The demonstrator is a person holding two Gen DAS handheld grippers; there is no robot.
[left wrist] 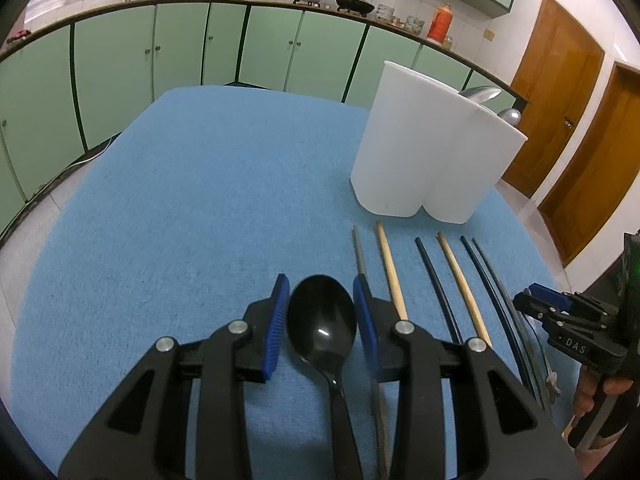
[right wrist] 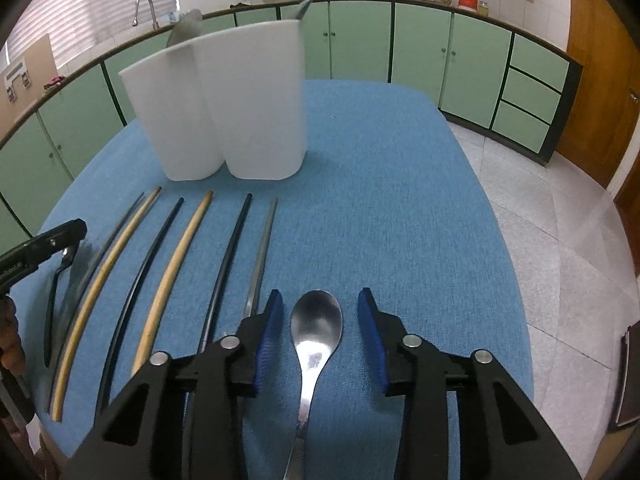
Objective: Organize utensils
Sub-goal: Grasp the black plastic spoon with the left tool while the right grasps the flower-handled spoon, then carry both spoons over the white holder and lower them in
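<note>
Left gripper [left wrist: 321, 312], fingers apart, straddles black spoon [left wrist: 322, 322] w/ handle running back under it; right gripper [right wrist: 320, 332], also apart, likewise over metal spoon [right wrist: 316, 328].

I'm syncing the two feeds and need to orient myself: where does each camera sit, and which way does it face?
Left wrist: sits on the left tongs, looking forward over the blue table at a black spoon between its open pads; the right tongs show at the right edge.
Right wrist: sits on the right tongs, looking at a metal spoon between open pads; the left tongs intrude at the left edge.
Shared: the white holder, the row of chopsticks, and green cabinets.
</note>
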